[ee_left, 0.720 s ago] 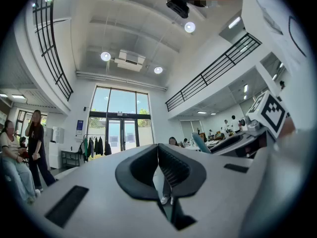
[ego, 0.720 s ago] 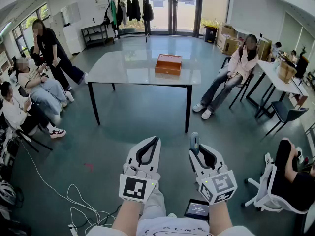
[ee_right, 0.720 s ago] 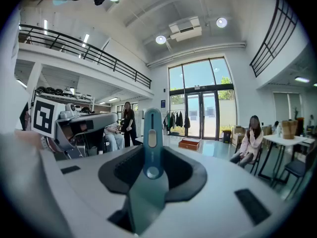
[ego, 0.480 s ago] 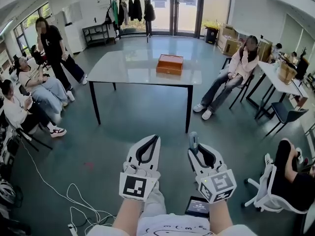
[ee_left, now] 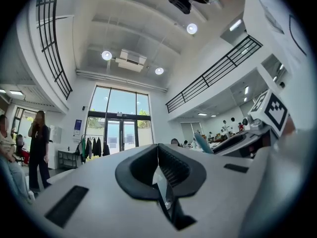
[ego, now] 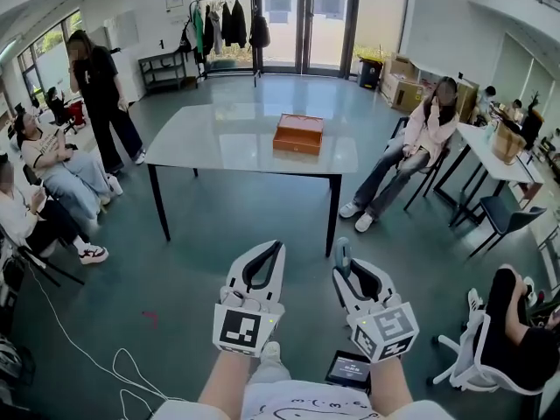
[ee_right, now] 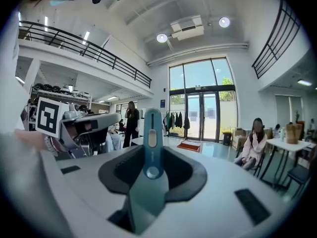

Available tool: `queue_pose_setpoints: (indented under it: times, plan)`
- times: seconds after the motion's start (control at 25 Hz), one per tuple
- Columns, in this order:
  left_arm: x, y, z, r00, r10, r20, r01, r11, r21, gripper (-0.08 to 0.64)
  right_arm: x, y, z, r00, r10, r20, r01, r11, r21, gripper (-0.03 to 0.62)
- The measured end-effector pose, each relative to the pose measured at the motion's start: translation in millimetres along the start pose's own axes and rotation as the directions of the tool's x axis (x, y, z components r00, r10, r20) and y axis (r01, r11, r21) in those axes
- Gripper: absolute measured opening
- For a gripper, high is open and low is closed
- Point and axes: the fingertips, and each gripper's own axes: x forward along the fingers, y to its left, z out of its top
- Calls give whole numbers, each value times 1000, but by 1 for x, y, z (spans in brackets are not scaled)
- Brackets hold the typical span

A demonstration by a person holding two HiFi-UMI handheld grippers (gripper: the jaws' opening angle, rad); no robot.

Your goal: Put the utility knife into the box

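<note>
An orange box [ego: 298, 134] lies closed on the grey table [ego: 219, 143] across the room, also seen far off in the right gripper view [ee_right: 189, 146]. My right gripper [ego: 346, 268] is held low, in front of my body, shut on a teal utility knife [ego: 342, 252]. The knife [ee_right: 151, 133] stands upright between the jaws, its tip poking past them. My left gripper [ego: 275, 248] hangs beside it, shut with its pads [ee_left: 158, 152] meeting and nothing between them. Both grippers are well short of the table.
A seated person [ego: 411, 147] is at the table's right end. Other people sit at the far left [ego: 52, 169] and one stands [ego: 101, 86]. Cables [ego: 96, 357] trail on the floor at left. A swivel chair [ego: 477, 357] is at my right, a tablet [ego: 350, 370] below.
The table and box have slid a little lower and nearer in the head view. The standing person at left has shifted. Both grippers keep their places and their grip.
</note>
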Motion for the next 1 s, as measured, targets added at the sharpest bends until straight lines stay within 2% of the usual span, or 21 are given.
queue_pose_setpoints:
  times: [0.56, 1.0]
  plan:
    - [99, 93, -30, 998, -60, -15, 60, 998, 2, 15, 130, -38, 20, 999, -31, -6, 31, 1000, 1, 130]
    - [134, 128, -47, 998, -64, -10, 63, 998, -30, 15, 174, -58, 20, 998, -61, -24, 62, 998, 11, 130]
